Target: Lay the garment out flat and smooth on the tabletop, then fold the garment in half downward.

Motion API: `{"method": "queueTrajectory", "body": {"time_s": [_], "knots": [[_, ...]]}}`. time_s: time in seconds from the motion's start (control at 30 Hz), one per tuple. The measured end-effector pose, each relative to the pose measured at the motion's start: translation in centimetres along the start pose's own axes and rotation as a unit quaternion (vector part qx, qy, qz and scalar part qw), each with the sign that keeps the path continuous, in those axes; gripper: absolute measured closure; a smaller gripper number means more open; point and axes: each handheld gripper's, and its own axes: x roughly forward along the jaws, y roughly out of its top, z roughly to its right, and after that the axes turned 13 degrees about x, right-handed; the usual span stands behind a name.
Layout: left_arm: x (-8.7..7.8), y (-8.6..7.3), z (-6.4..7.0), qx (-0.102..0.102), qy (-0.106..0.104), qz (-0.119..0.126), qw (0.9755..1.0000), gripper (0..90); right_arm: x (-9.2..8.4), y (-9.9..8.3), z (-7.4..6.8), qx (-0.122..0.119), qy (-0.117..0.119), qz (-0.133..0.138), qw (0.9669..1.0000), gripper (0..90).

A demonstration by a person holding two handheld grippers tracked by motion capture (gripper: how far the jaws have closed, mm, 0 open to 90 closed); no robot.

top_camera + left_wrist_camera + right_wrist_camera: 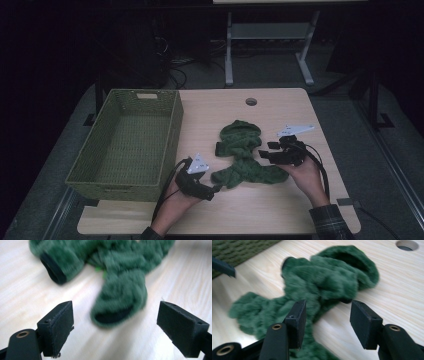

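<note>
Green fleece garment (pixel 243 155) lies crumpled mid-table, right of the woven green basket (pixel 127 145). My left gripper (pixel 212 191) sits just off its near sleeve end, jaws wide apart, nothing between them. My right gripper (pixel 266 150) is at the garment's right edge, jaws about half open, fleece beside one pad; can't tell whether it touches.

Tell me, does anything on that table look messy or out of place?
Only the green fuzzy garment: it lies bunched and twisted on the wooden table, not spread flat, beside the woven basket. Nothing looks spilled or broken.
</note>
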Motion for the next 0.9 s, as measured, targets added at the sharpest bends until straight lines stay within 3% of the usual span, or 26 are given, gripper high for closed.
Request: {"method": "queueTrajectory", "body": {"time_s": [0.1, 0.2, 0.43, 0.6, 0.7, 0.9], "knots": [[-0.1, -0.6, 0.5, 0.001, -0.006, -0.005, 1.0000, 13.4, 0.0, 0.0, -0.7, -0.005, 0.007, 0.001, 1.0000, 47.2], [-0.2, -1.5, 1.5, 0.004, -0.011, -0.014, 0.9998, 13.4, 0.0, 0.0, -2.3, -0.022, 0.019, 0.001, 0.9996, 47.2], [0.0, -2.8, 1.9, 0.002, -0.023, -0.024, 0.9994, 13.5, 1.2, -0.5, -5.1, -0.045, 0.049, -0.008, 0.9978, 52.3], [0.3, -3.2, 2.3, 0.011, -0.020, -0.031, 0.9993, 12.6, 2.3, -1.0, -7.5, -0.060, 0.068, -0.019, 0.9957, 55.4], [0.3, -3.4, 2.4, 0.027, -0.015, -0.026, 0.9992, 12.6, 2.9, -1.2, -8.7, -0.068, 0.081, -0.031, 0.9939, 57.1], [0.3, -3.6, 2.4, 0.026, -0.016, -0.019, 0.9994, 12.6, 4.3, -1.8, -11.0, -0.091, 0.106, -0.043, 0.9892, 66.2]]}}
